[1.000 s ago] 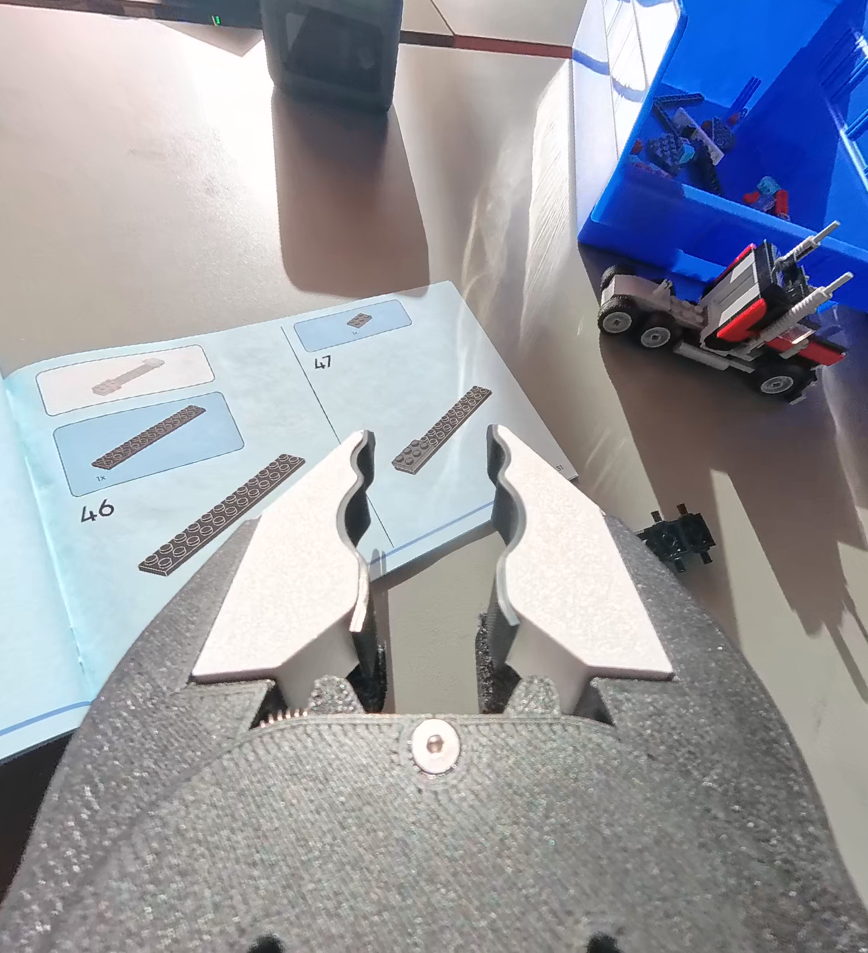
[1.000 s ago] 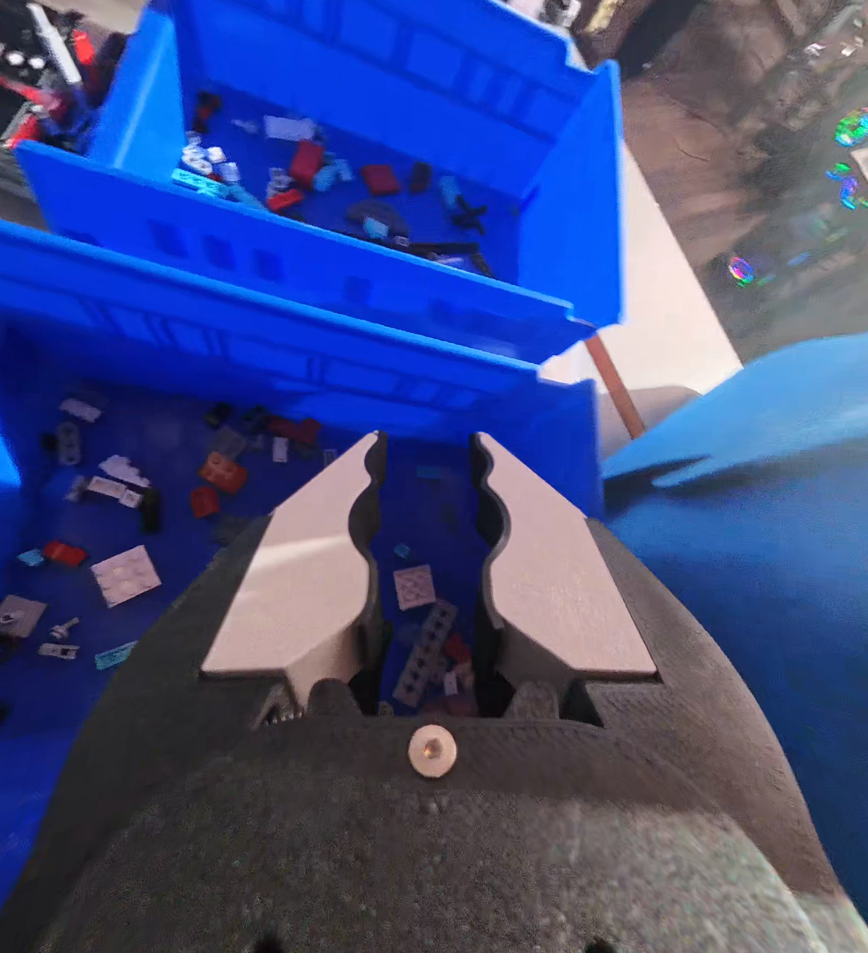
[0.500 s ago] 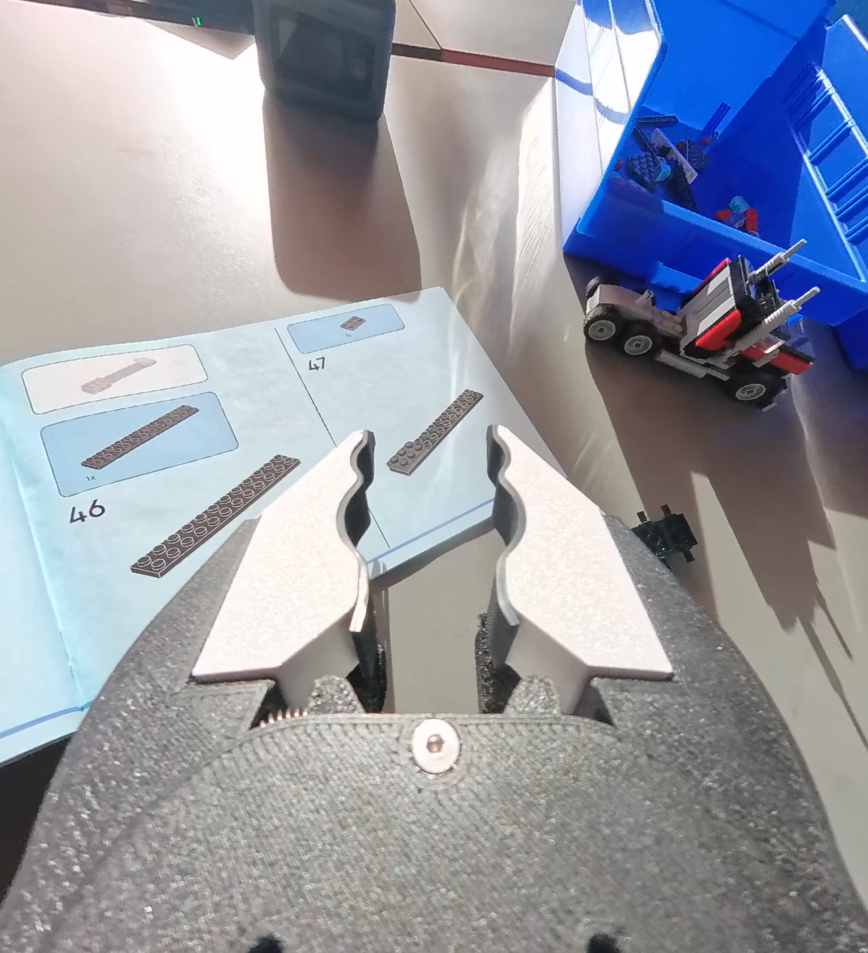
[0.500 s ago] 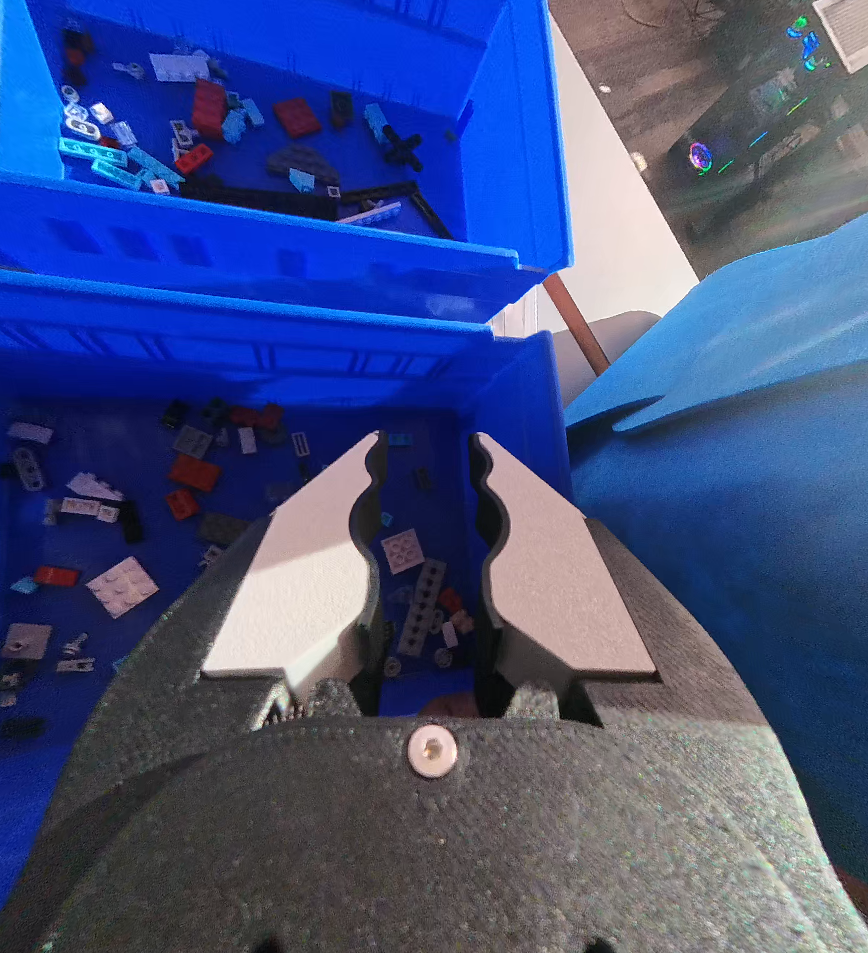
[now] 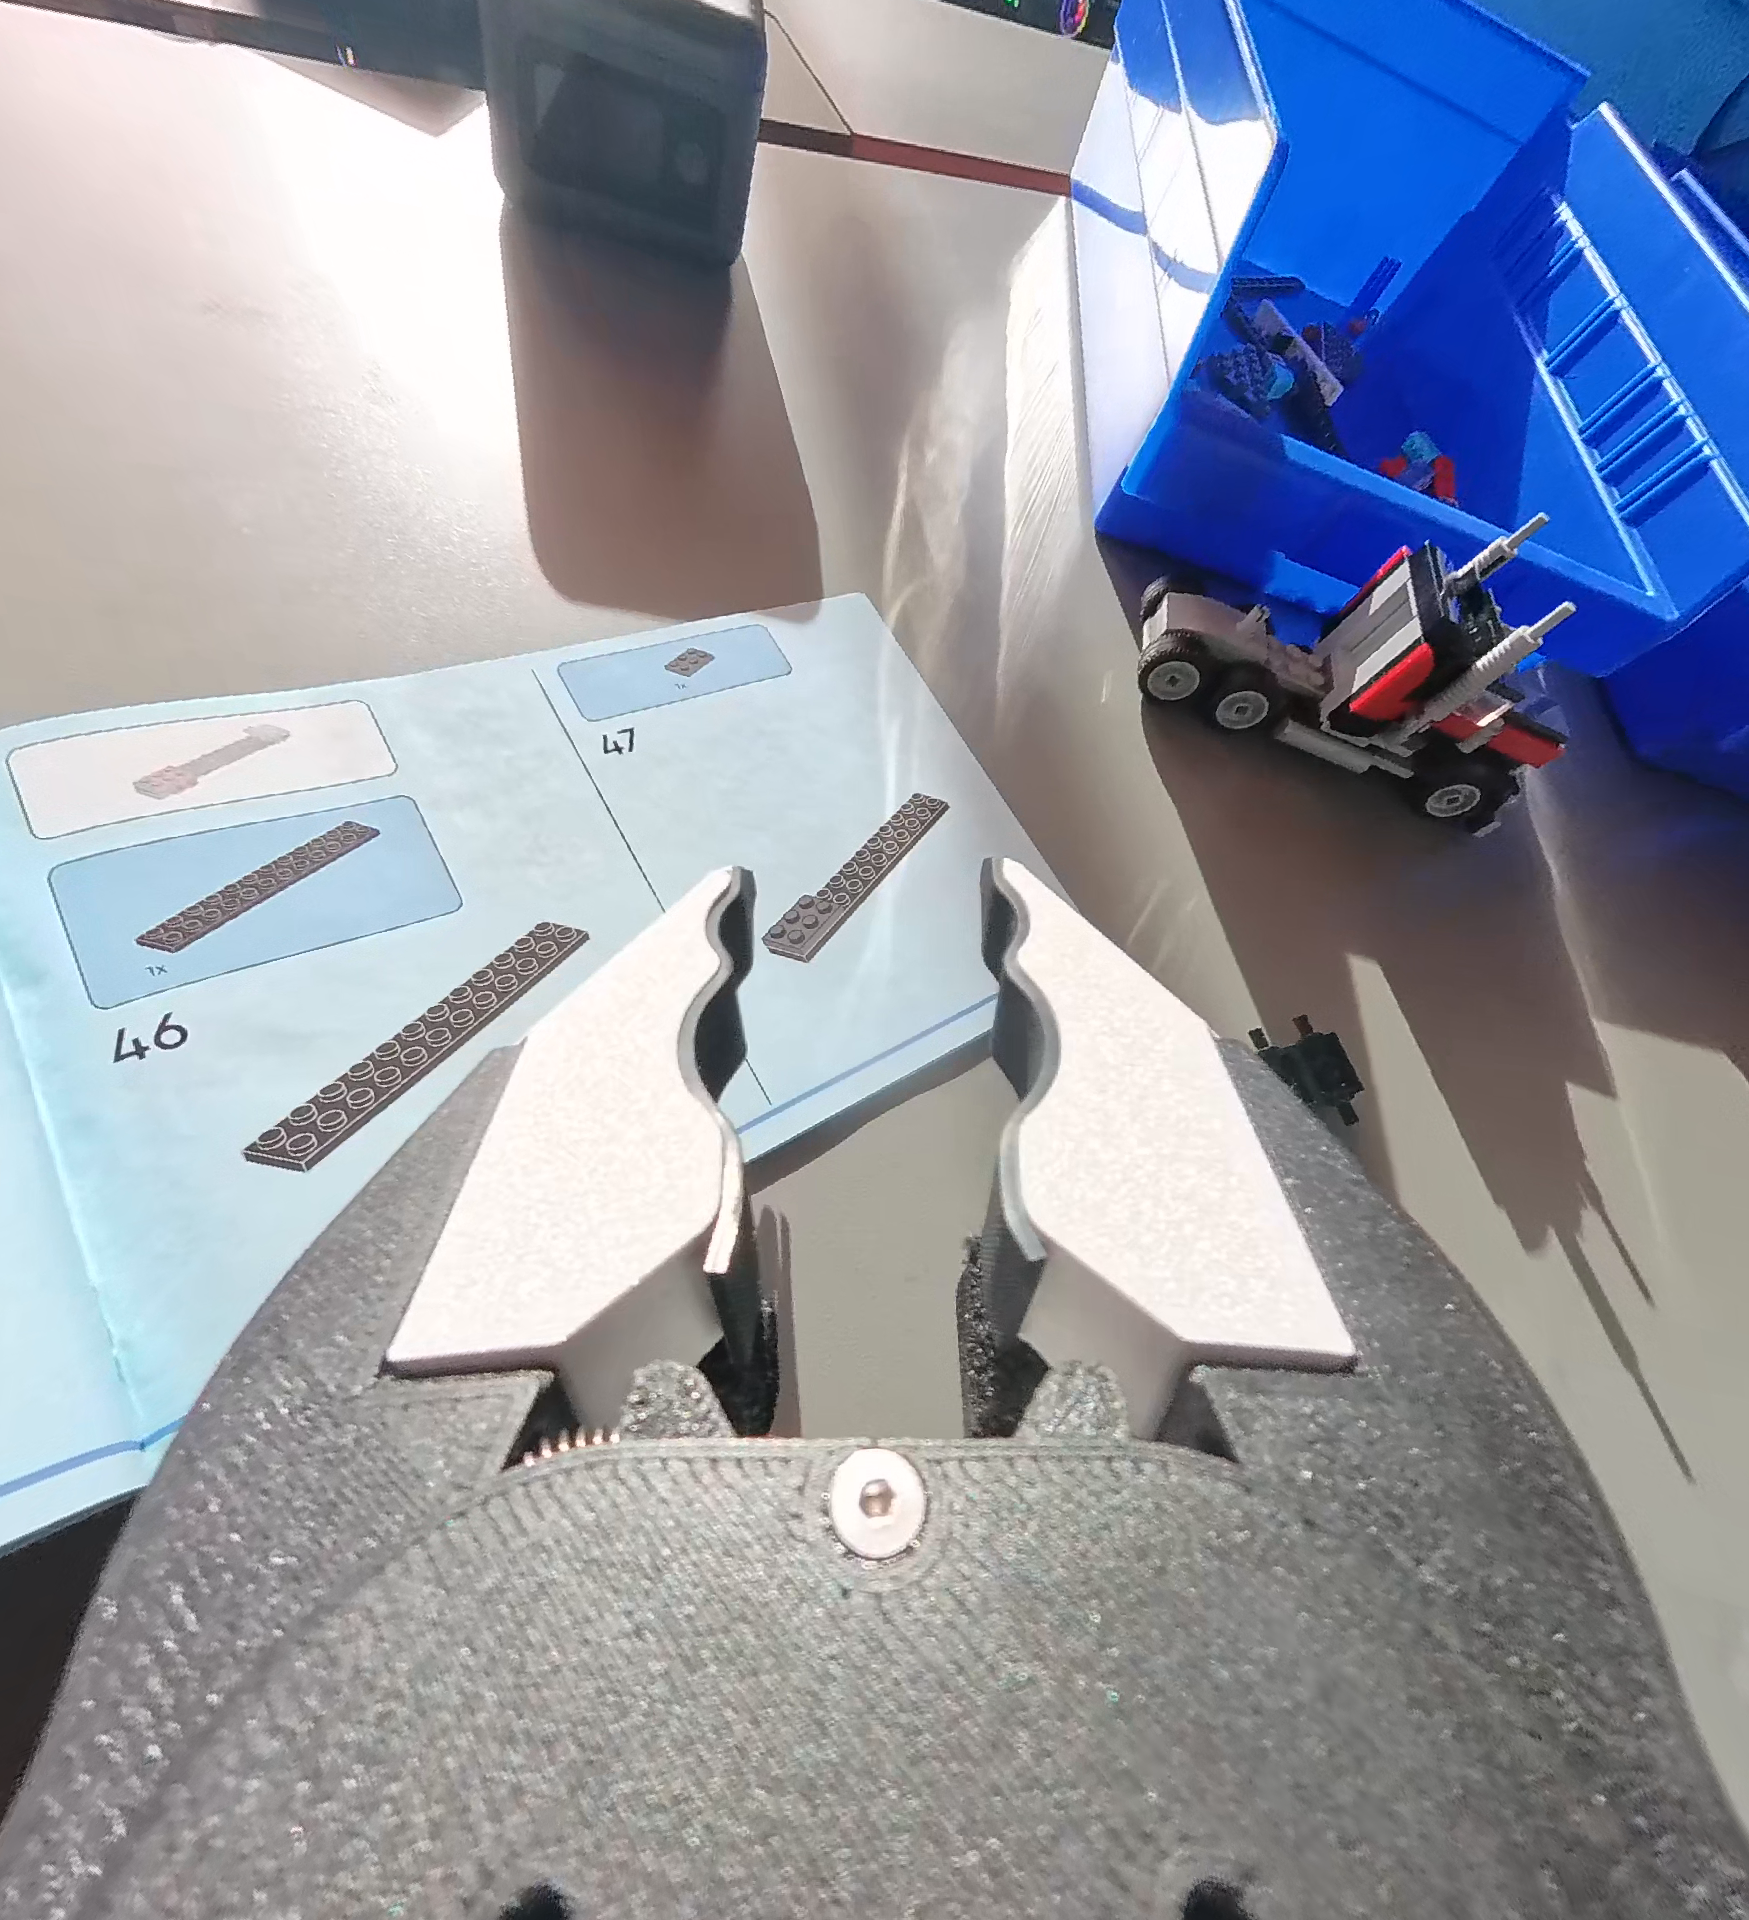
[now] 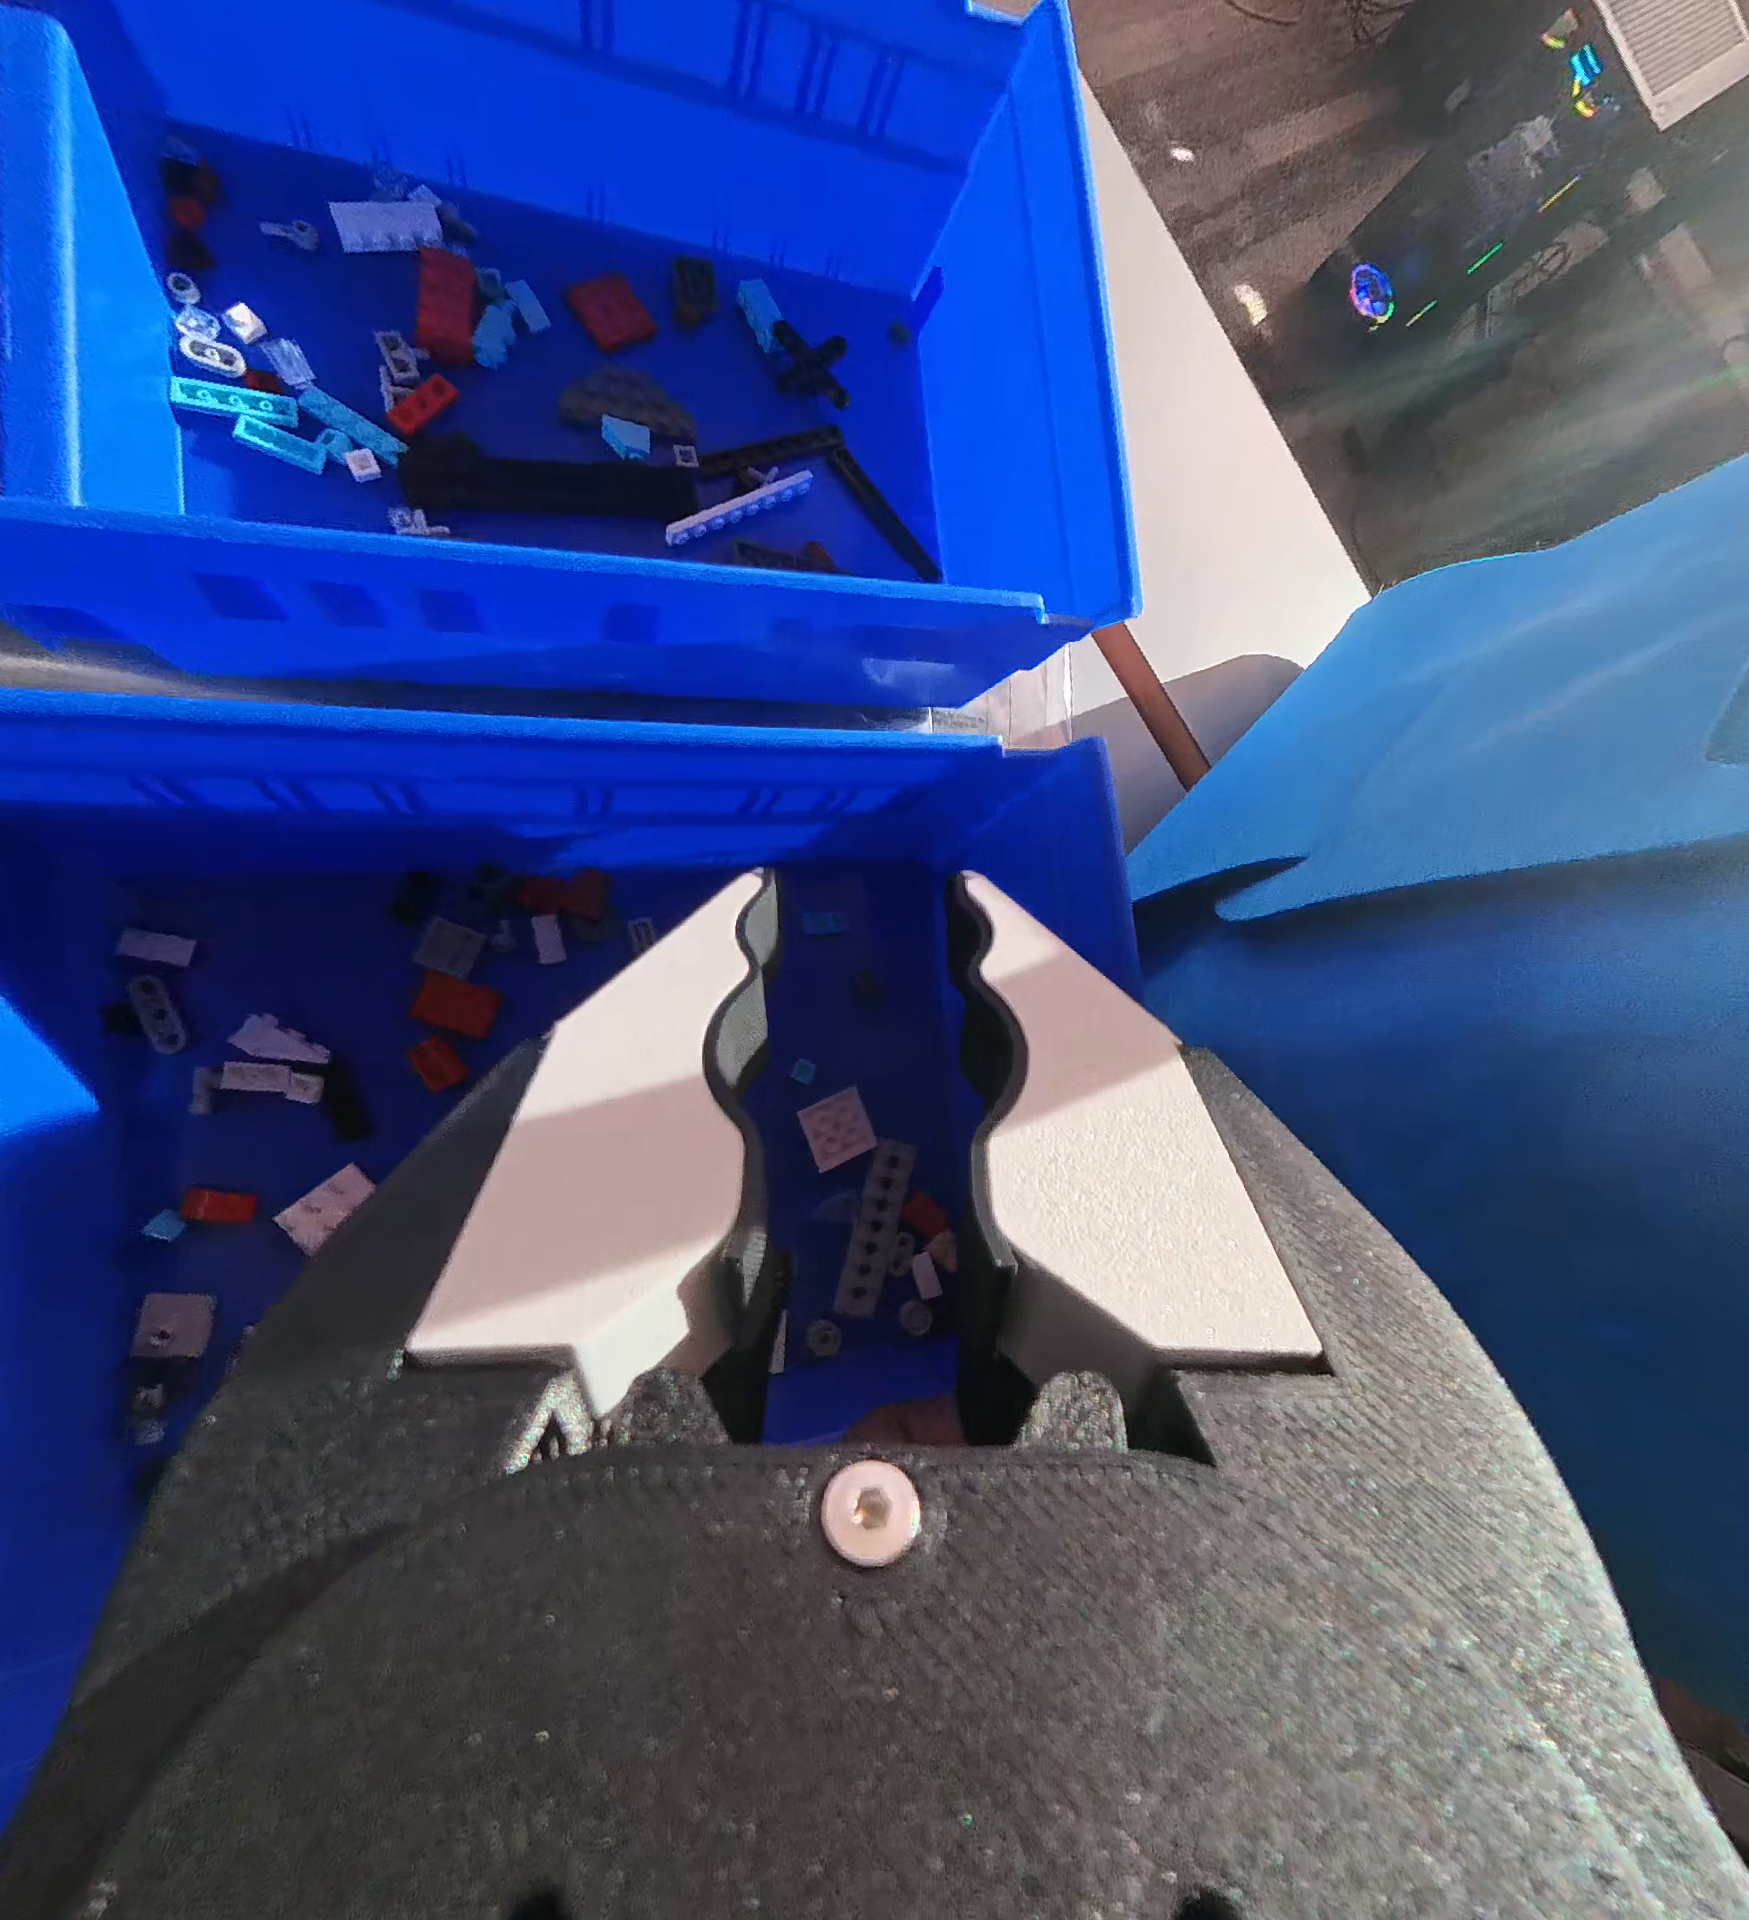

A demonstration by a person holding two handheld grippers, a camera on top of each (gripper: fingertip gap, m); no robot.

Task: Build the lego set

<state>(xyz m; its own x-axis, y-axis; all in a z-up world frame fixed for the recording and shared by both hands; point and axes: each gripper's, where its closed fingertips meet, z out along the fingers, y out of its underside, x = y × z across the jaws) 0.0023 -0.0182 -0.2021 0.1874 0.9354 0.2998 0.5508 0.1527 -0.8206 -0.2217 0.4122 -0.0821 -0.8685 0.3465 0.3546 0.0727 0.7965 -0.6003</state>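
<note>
My left gripper (image 5: 865, 883) is open and empty, held above the open instruction booklet (image 5: 350, 935) on the table. A built red, black and grey lego truck (image 5: 1358, 686) stands to the right by a blue bin (image 5: 1369, 520). A small black lego part (image 5: 1311, 1065) lies on the table right of my fingers. My right gripper (image 6: 862, 883) is open and empty, held over the near blue bin (image 6: 8, 1143) of loose pieces. A grey holed plate (image 6: 875, 1226) and a light square plate (image 6: 837, 1127) lie between its fingers, below them. A far blue bin (image 6: 1015, 343) holds more pieces, among them a long black plate (image 6: 548, 483).
A dark box-shaped device (image 5: 631, 125) stands at the back of the table. A blue padded chair (image 6: 1535, 1039) is to the right of the bins. The table edge runs beside the bins, with floor beyond it (image 6: 1472, 260). Tip to tip, the grippers are about 50 centimeters apart.
The right gripper has tilted up and drawn back, so both bins show more from above. The left view has shifted a little; the truck and bins sit slightly farther off.
</note>
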